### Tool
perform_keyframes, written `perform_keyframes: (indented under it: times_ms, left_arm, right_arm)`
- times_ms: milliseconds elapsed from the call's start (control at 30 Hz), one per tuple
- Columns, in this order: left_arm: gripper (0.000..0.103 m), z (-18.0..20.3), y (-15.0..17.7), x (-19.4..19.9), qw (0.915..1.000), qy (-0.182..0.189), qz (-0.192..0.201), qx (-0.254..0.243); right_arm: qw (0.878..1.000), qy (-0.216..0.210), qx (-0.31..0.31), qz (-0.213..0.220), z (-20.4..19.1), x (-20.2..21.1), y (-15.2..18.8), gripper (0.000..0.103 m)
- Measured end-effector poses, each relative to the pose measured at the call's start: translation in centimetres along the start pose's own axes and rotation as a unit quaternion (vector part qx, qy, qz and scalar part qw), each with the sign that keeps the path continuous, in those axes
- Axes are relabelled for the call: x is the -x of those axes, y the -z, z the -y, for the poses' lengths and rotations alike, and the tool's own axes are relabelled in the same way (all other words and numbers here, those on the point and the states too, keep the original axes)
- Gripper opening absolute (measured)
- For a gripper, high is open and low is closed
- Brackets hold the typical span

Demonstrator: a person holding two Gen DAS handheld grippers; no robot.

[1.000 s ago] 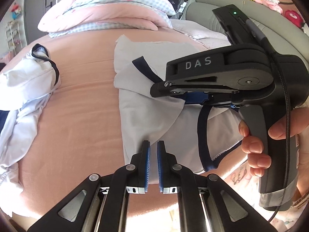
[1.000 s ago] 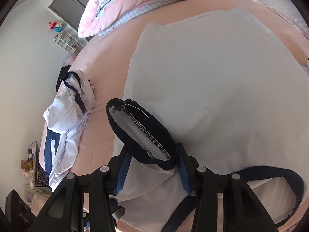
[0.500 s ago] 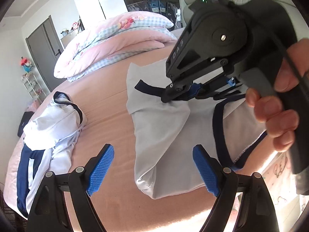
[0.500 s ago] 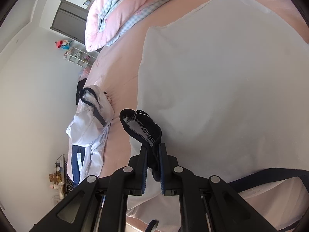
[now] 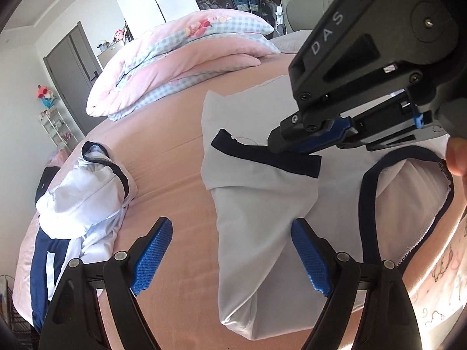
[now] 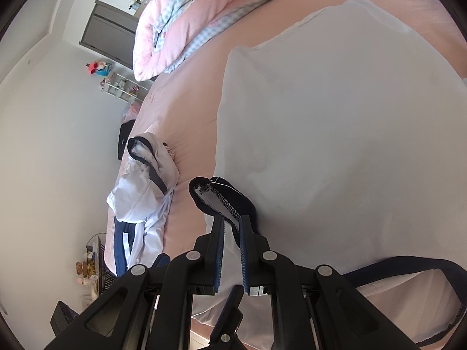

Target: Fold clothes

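Landmark: pink bed (image 5: 175, 175).
White shirt (image 5: 262, 204): spread on the bed, sleeve folded inward.
Right gripper (image 6: 232, 233): clamped on the navy sleeve cuff (image 6: 230, 195).
Left gripper (image 5: 230, 250): jaws spread wide over the folded sleeve, gripping nothing.
Left view only: right gripper's body, fingers (image 5: 458, 157) beside it.
Both views: clothes pile (image 5: 81, 192) well left of the shirt.
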State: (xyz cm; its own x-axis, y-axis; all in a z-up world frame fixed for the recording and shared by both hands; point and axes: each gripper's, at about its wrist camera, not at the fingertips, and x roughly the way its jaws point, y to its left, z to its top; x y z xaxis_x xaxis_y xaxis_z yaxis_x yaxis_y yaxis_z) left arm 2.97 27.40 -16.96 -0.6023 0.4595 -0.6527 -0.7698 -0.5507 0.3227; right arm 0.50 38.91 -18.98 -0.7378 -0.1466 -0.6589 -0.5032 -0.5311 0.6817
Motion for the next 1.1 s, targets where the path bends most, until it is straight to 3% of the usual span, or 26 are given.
perform_keyframes:
  times_ms: [67, 133, 200, 267, 400, 500, 567, 600, 733, 800, 1000, 1100]
  left_arm:
    - [0.083, 0.4, -0.1, -0.5, 0.9999, 0.003, -0.005, -0.010]
    - [0.070, 0.7, -0.1, -1.0, 0.9997, 0.006, -0.010, -0.020]
    - [0.044, 1.1, -0.1, -1.4, 0.9995, 0.005, -0.016, -0.028]
    - [0.029, 1.5, 0.0, -1.5, 0.9993, 0.000, -0.017, -0.033]
    - [0.011, 2.0, 0.0, -1.7, 0.9991, -0.008, -0.021, -0.037]
    - [0.008, 1.9, 0.0, -1.5, 0.9994, -0.004, -0.018, -0.027]
    - [0.008, 1.5, 0.0, -1.2, 0.9998, 0.003, -0.013, -0.011]
    - [0.007, 1.2, 0.0, -1.1, 0.9999, 0.008, -0.011, -0.001]
    - [0.007, -0.3, 0.0, -1.0, 0.9981, 0.041, -0.007, 0.045]
    - [0.007, -1.0, 0.0, -0.9, 0.9960, 0.057, -0.007, 0.068]
    - [0.007, -1.2, -0.1, -0.5, 0.9940, 0.070, 0.003, 0.084]
    - [0.007, -1.1, -0.2, -0.4, 0.9932, 0.074, 0.007, 0.090]
  right_arm:
    - [1.000, 0.000, -0.004, 0.001, 0.1, 0.0, 0.0, 0.008]
    - [1.000, 0.001, -0.006, 0.000, 0.2, 0.0, 0.1, 0.008]
    - [1.000, 0.006, -0.005, -0.002, 0.3, -0.1, 0.3, 0.008]
    - [1.000, 0.015, 0.003, -0.004, 0.3, -0.1, 0.5, 0.008]
    - [1.000, 0.025, 0.010, -0.007, 0.5, 0.0, 0.9, 0.009]
    - [1.000, 0.023, 0.001, -0.019, 0.8, -0.2, 1.0, 0.014]
    - [1.000, 0.012, -0.004, -0.026, 1.1, -0.2, 1.3, 0.056]
    - [1.000, 0.002, -0.006, -0.023, 1.3, 0.0, 1.5, 0.063]
    - [0.995, -0.088, -0.045, -0.028, 2.4, 0.2, 2.4, 0.064]
    - [0.991, -0.112, -0.061, -0.036, 2.6, -0.2, 2.6, 0.064]
    - [0.996, -0.077, -0.028, -0.047, 0.7, -1.9, 2.7, 0.064]
    - [0.995, -0.065, -0.047, -0.056, 0.7, -3.5, 2.4, 0.064]
